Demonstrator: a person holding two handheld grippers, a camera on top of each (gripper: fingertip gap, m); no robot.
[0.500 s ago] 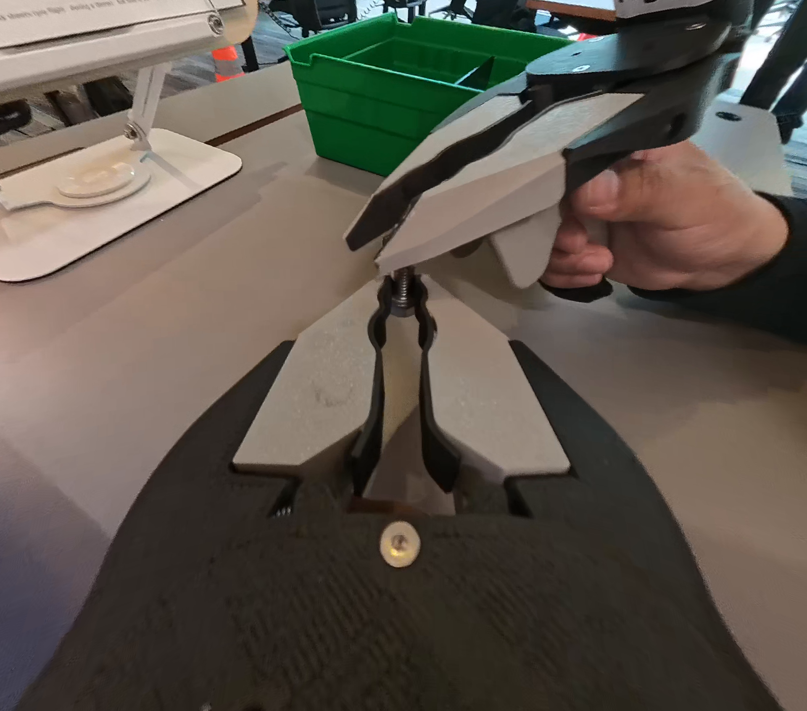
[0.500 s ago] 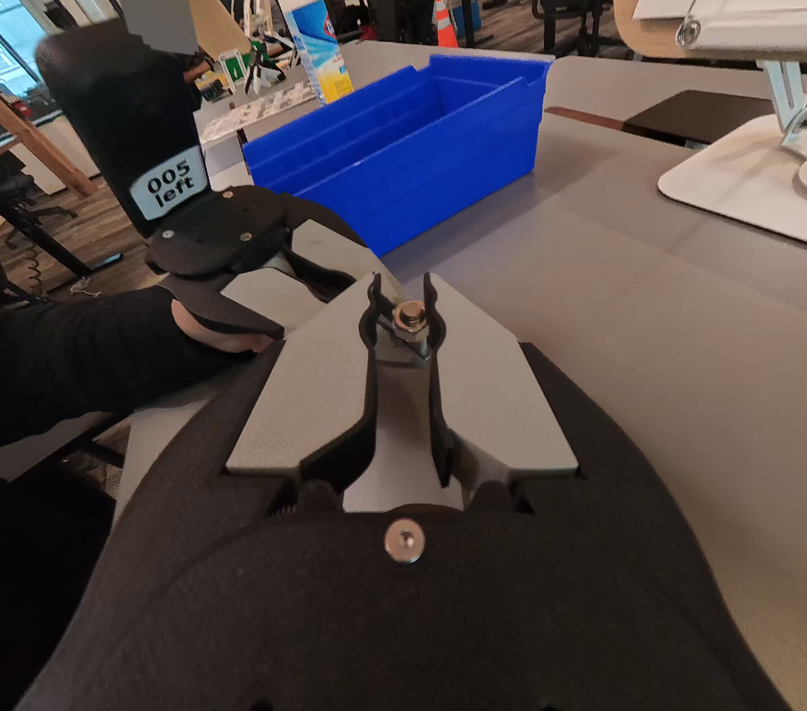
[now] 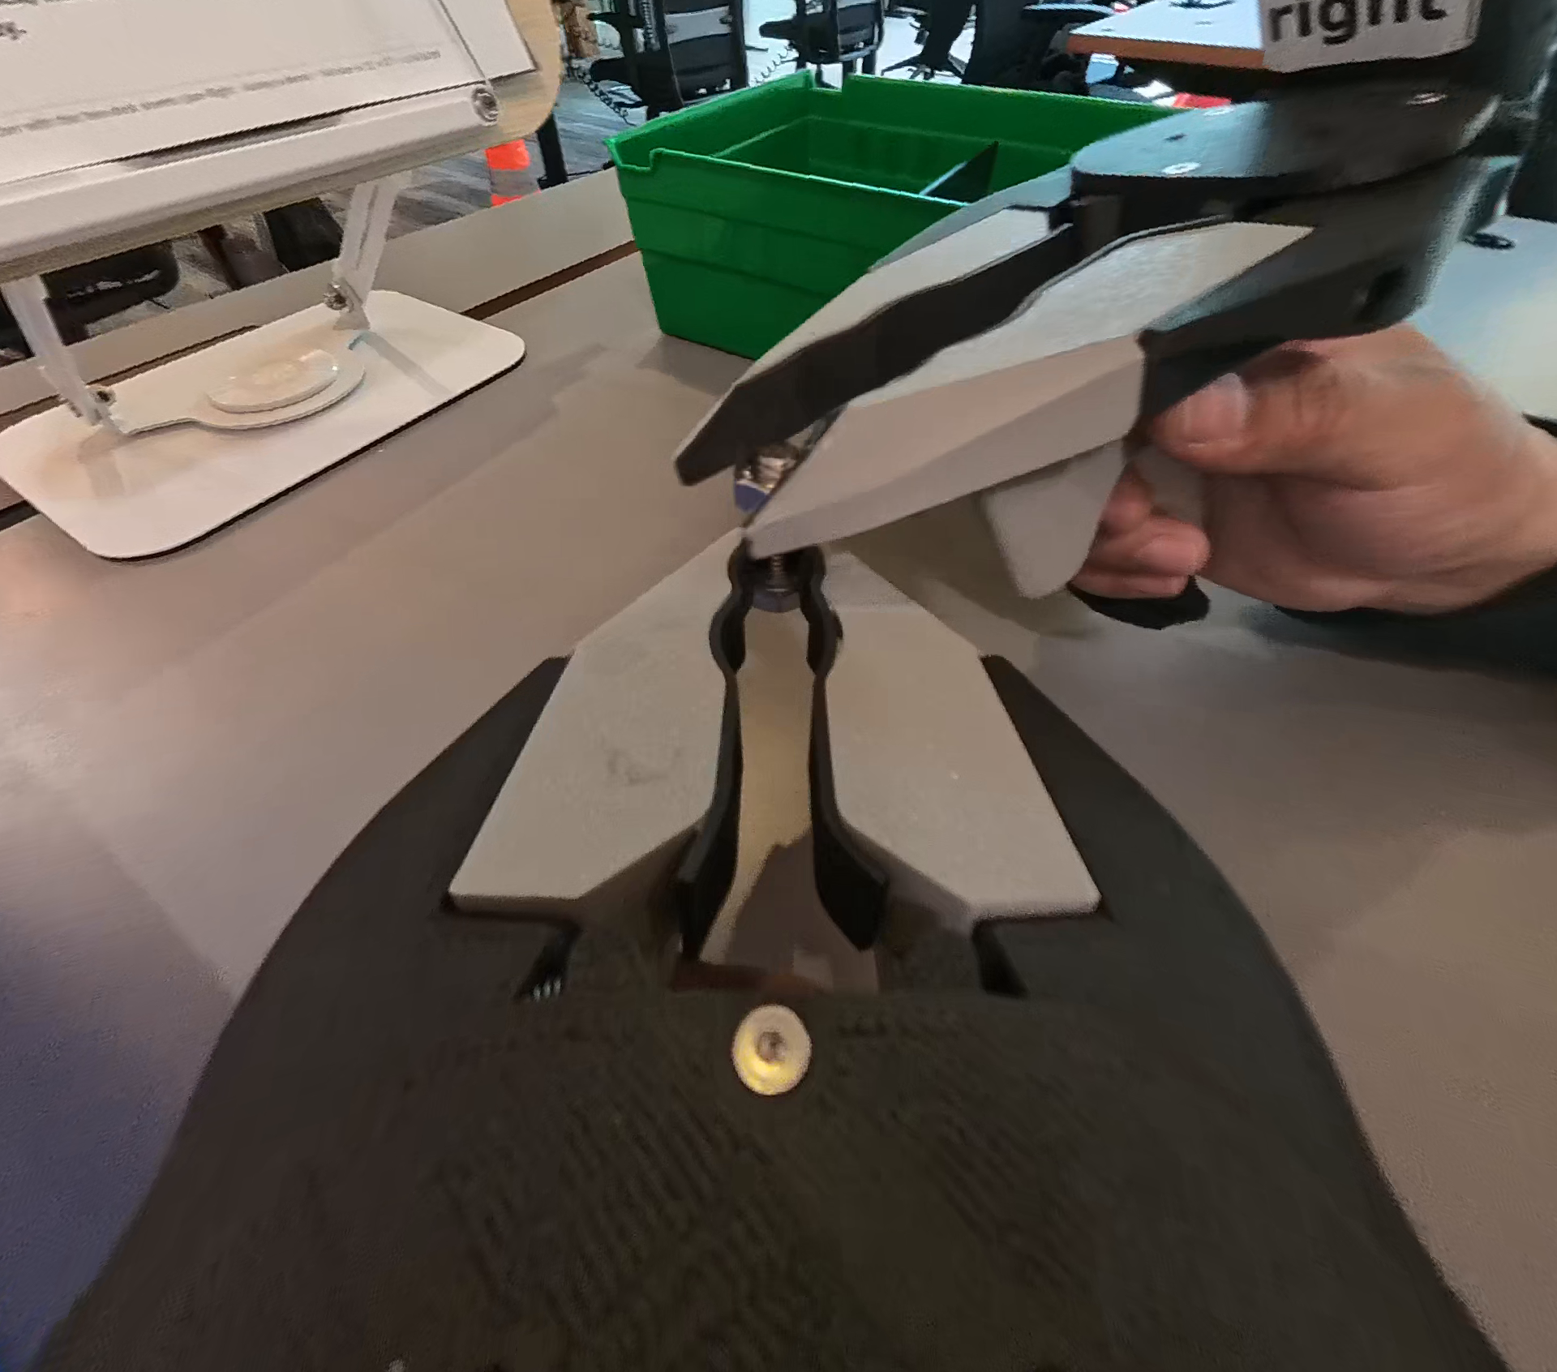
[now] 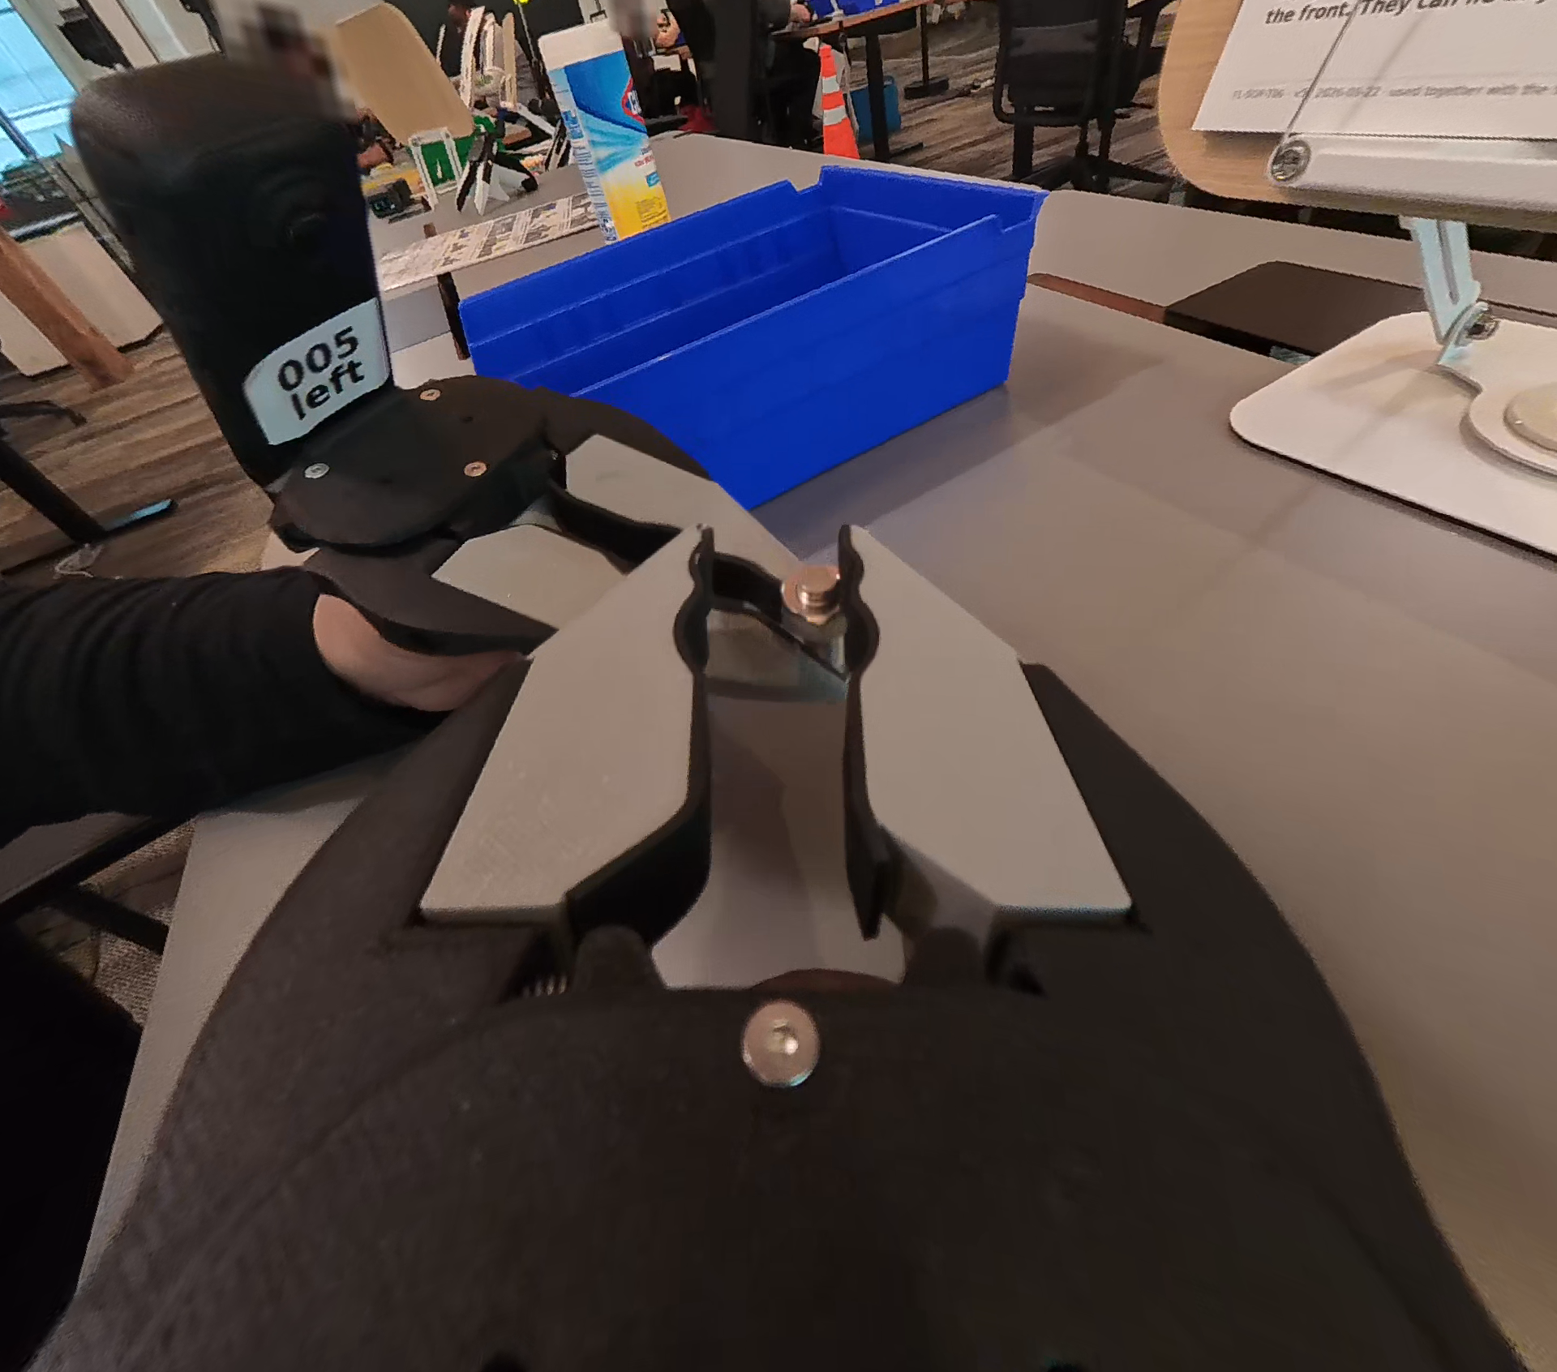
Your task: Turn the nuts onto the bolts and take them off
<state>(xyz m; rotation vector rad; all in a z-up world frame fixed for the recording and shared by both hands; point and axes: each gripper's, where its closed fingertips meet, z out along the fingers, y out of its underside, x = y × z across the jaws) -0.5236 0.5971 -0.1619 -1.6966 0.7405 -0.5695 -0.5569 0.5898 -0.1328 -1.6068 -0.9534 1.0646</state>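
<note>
Above the grey surface (image 3: 253,700), the 2 tools meet tip to tip. The left hand-held gripper (image 3: 773,577) has its fingers drawn in tight, pinching the lower part of the bolt (image 3: 771,567), and the threaded shank rises out of its tips. From the left wrist view, the right hand-held gripper (image 3: 762,481) comes in from the right, held in a person's hand (image 3: 1314,481), and its tips sit directly over the left one's.

In the right wrist view, the right hand-held gripper (image 4: 775,603) shows its fingers parted, a clear gap between them. The bolt's top end (image 4: 811,586) and the nut (image 4: 821,645) sit toward the right-hand finger (image 4: 935,700), with daylight on the other side. The nut looks close against that finger, though whether it touches is hard to tell; the grip is not clamped. Behind and to the left, the left hand-held gripper's body (image 4: 404,472) shows, with a dark sleeve (image 4: 152,683) under it.

Farther back on the surface, a blue bin (image 4: 758,337) stands beyond the right tool's tips, and a green bin (image 3: 800,219) with a divider stands beyond the left tool's. A white stand (image 3: 253,388) carrying a printed sheet sits to the left of the green bin, well apart from the bolt.
</note>
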